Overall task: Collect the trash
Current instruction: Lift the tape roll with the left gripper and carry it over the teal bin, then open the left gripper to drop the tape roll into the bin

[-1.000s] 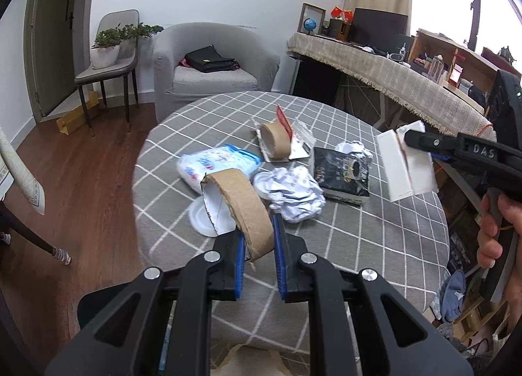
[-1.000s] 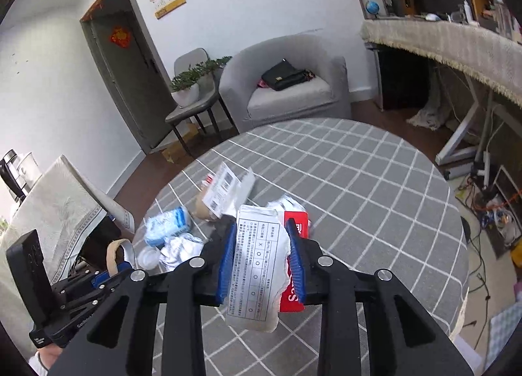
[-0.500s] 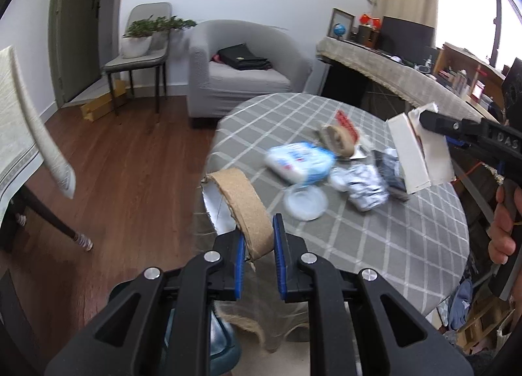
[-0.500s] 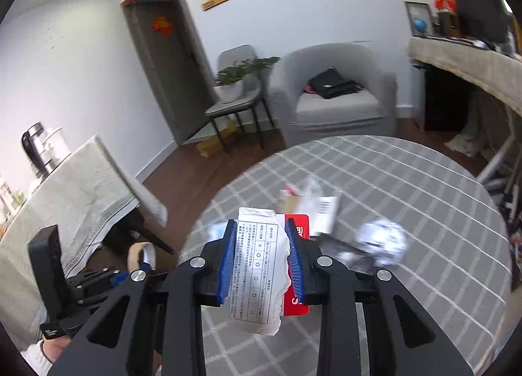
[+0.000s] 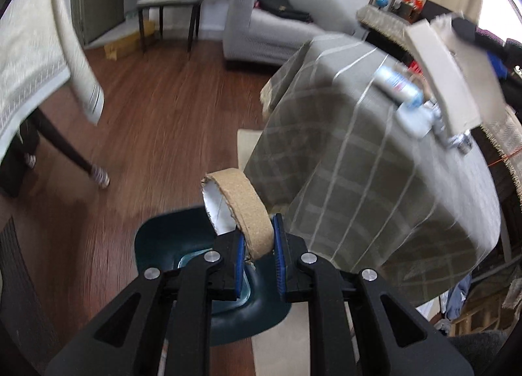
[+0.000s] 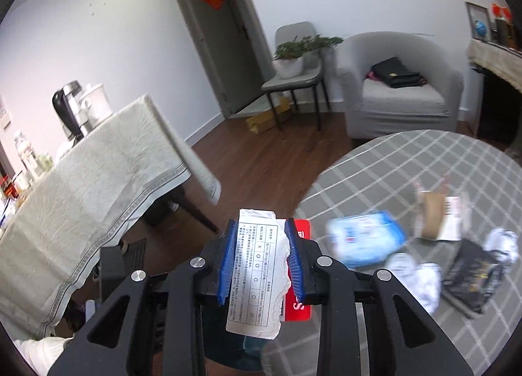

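**Cardboard ring above the bin, paper scrap over the tabletop edge**

Cardboard, in the left wrist view, takes the form of a brown ring [image 5: 241, 209] with a white inner face, pinched at its lower edge between the blue pads of the left tool [image 5: 257, 265]. The ring rises up and to the left from the pads, tilted. Directly beneath the tool and the ring sits a dark teal bin [image 5: 163, 239] on the wooden floor [image 5: 156, 121], its open mouth facing up. To the right stands the round tabletop, draped in a grey checked cloth [image 5: 359, 180] that hangs down its side. Blurred litter lies along the cloth's upper edge, among it a blue-and-white packet [image 5: 398, 85]. At the upper right, a pale flat piece of paper [image 5: 447, 75] is seen edge-on, with a dark tool tip just beside it; the blur hides the grip itself.

In the right wrist view, the right tool [image 6: 261, 265] is pressed onto a torn white printed paper scrap [image 6: 257, 281] with a red card [image 6: 301, 278] behind it; both stand upright between the blue pads. To the right, on the checked tabletop [image 6: 407, 164], lie a blue-and-white packet [image 6: 365, 242], a brown tape roll [image 6: 432, 216], crumpled foil [image 6: 421, 281] and a black pouch [image 6: 469, 274]. A cloth-covered side table [image 6: 98, 180] stands at left.
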The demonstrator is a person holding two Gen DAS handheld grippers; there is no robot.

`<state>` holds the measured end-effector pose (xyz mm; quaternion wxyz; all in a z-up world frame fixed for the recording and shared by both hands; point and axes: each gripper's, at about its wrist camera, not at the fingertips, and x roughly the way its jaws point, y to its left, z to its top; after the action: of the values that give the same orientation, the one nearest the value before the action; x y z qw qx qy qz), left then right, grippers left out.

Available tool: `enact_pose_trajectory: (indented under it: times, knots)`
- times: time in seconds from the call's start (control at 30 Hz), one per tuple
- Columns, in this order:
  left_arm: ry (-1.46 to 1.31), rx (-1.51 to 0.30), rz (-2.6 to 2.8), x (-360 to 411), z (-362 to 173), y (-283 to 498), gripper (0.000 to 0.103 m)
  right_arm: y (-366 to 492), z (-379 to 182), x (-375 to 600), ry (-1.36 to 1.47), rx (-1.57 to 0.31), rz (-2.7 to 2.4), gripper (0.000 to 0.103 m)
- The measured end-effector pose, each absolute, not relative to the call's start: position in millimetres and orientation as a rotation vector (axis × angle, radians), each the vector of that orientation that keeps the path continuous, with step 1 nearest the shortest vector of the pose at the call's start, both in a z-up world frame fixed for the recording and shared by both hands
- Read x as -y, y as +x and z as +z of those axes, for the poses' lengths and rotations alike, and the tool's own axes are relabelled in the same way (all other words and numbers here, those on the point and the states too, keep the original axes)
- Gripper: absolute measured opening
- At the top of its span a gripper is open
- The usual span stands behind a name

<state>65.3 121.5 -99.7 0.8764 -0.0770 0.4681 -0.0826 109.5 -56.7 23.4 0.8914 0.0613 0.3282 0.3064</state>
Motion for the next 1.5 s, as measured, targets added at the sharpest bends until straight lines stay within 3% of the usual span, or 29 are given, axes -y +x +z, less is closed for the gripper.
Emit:
enact_pose_trajectory:
  times: [0.53, 0.57, 0.7, 0.93, 1.3, 1.5]
  knots:
    - [-0.173, -1.167, -0.165, -153, -167, 54, 0.018, 112, -21, -33, 0.018, -0.818, 0.723, 0.029]
    - [-0.164, -1.179, -0.165, -154, -171, 53, 0.019, 112, -24, -37, 0.014, -0.83, 0.726, 0.029]
    - [-0.172, -1.196, -0.159, -159, -177, 48, 0.041, 115, -37, -50, -0.006, -0.866, 0.728, 0.029]
    - [-0.186, -1.163, -0.141, -177, -168, 46, 0.043, 115, -58, -71, -0.044, -0.913, 0.734, 0.029]
    - [-0.176, -1.325, -0.22, -174, -196, 44, 0.068, 119, -67, -82, -0.064, -0.935, 0.723, 0.029]
    - [-0.051, -1.314, -0.21, -162, -193, 40, 0.068, 119, -68, -82, -0.069, -0.939, 0.724, 0.029]
